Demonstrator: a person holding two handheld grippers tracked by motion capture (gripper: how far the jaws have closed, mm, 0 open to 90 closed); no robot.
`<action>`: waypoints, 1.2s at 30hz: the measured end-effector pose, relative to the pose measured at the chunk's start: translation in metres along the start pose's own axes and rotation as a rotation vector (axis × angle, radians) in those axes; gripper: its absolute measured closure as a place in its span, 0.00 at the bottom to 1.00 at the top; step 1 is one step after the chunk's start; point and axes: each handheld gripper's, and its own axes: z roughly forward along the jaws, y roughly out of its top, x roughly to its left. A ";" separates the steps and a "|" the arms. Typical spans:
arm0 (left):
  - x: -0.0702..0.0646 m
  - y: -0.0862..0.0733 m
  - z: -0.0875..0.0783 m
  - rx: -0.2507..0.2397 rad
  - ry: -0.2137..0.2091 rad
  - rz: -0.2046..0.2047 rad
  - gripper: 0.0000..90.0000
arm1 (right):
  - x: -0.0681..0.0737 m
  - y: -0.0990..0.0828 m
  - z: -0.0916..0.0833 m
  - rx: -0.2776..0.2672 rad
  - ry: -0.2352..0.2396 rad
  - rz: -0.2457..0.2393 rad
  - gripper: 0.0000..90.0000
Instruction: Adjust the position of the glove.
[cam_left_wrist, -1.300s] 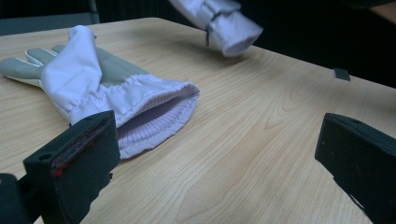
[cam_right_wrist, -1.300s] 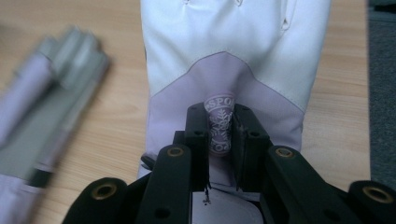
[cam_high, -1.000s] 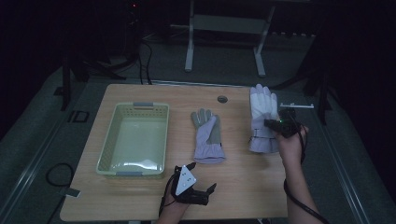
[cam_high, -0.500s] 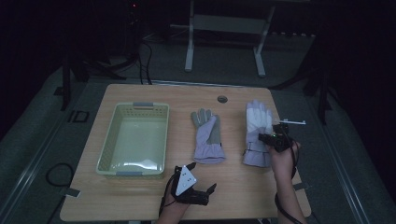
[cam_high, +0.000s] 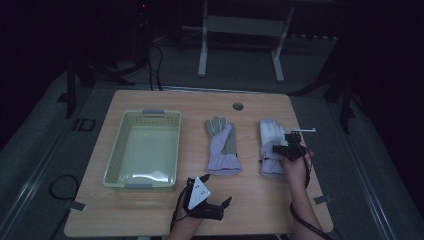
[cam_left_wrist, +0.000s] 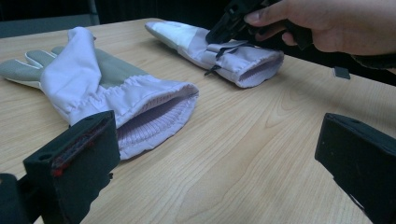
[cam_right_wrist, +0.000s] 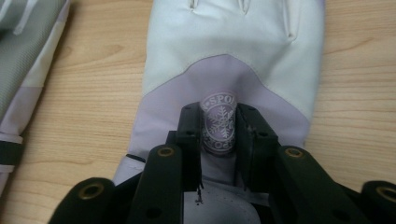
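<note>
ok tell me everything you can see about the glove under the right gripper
The right glove lies flat on the wooden table, fingers pointing away from the person, cuff toward them. It looks like soft fabric: white over the fingers and hand, pale lilac toward the gathered cuff, with a round snowflake badge and a small dark strap. The right gripper has come down onto it, its jaws just opening a little, either side of the badge.

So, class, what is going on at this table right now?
A person works two grippers over a table with a basket and two gloves. The right gripper has come down on the right glove, its fingers just opened a little, with a pinch of fabric between them. The left gripper rests open near the left glove.
</note>
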 end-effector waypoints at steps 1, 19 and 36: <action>0.000 0.000 0.000 -0.001 0.000 -0.003 0.00 | 0.001 0.000 0.002 0.002 -0.001 -0.015 0.77; 0.000 0.000 0.000 -0.002 -0.007 -0.003 0.00 | -0.015 0.022 -0.026 -0.019 0.091 -0.216 0.56; -0.001 0.000 0.001 0.005 -0.006 0.008 0.00 | -0.008 0.005 0.008 0.091 0.050 -0.309 0.53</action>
